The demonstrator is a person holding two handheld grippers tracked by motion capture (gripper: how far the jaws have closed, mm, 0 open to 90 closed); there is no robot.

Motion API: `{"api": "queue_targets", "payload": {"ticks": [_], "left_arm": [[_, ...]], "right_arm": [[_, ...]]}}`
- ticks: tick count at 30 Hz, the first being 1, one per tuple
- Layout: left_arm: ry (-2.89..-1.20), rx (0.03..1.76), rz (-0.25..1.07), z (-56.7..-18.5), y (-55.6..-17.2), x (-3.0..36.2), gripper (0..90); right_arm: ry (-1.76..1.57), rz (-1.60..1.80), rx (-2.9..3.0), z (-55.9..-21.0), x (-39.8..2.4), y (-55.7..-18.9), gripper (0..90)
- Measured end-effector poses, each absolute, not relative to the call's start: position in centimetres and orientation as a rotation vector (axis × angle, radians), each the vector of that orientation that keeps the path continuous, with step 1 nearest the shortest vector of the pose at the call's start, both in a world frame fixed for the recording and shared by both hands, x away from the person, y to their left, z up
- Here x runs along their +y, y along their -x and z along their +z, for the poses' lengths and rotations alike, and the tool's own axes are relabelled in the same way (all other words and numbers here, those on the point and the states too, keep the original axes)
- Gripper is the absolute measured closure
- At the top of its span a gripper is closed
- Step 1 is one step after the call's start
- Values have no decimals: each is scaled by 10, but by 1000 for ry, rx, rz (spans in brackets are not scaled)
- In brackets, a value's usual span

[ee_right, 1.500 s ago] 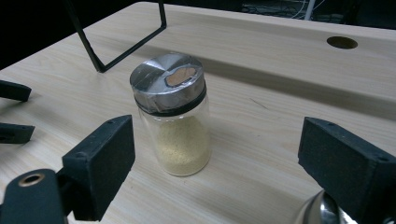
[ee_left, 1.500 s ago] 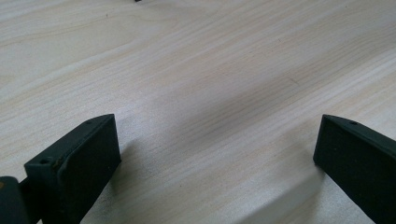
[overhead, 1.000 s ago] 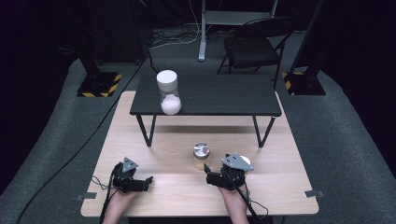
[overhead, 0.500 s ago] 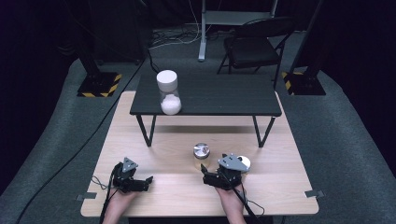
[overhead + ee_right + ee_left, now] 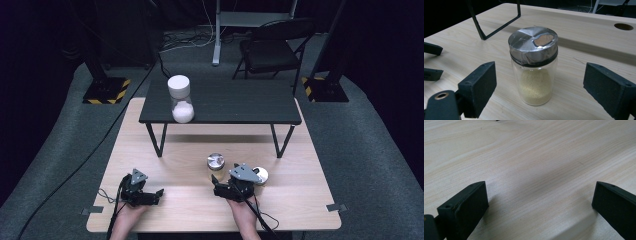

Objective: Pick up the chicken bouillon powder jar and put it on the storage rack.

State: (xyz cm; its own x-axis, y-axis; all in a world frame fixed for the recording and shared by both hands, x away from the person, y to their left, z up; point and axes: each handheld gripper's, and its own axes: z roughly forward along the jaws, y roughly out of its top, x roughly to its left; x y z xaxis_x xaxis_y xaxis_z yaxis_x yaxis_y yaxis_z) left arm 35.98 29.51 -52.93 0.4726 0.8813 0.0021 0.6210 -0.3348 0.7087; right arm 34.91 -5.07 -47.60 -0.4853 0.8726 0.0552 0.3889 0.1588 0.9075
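1. Plainly, the matter turns on the small glass spice jar point(image 5: 533, 66) with a metal shaker lid, standing upright on the pale wooden worktop point(image 5: 175, 150), its long axis vertical, with a layer of yellowish powder in its lower part.

2. In the right claw's own view the jar stands straight ahead, at twelve o'clock, centred in the gap between the two black jaws. Both pads are well apart from the glass, one on each side, so nothing is gripped.

3. From above, the right claw point(image 5: 216, 181) sits at about six o'clock of the jar point(image 5: 216, 165), just beside it. The left claw point(image 5: 159, 192) lies well off at roughly eight o'clock from the jar.

4. The right claw is therefore much the nearer and, by my judgement, the one to take the jar. A short advance towards twelve o'clock should bring the pads level with the glass body below the lid.

5. The left claw point(image 5: 536, 202) rests low over bare worktop with its jaws spread wide and nothing between them.

6. A white round lid-like thing point(image 5: 261, 174) lies at about three o'clock of the right claw, near it. A larger jar point(image 5: 180, 98) with white contents stands on the black raised shelf point(image 5: 240, 105) at around eleven o'clock, well apart.
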Motion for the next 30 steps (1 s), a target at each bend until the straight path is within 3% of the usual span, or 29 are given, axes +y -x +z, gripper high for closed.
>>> {"api": "queue_targets", "payload": {"ticks": [30], "left_arm": [[-2074,1240,518,-529,-360,295,2]], "right_arm": [[-1217,1295,1999,-501,-29,-372,119]]}}
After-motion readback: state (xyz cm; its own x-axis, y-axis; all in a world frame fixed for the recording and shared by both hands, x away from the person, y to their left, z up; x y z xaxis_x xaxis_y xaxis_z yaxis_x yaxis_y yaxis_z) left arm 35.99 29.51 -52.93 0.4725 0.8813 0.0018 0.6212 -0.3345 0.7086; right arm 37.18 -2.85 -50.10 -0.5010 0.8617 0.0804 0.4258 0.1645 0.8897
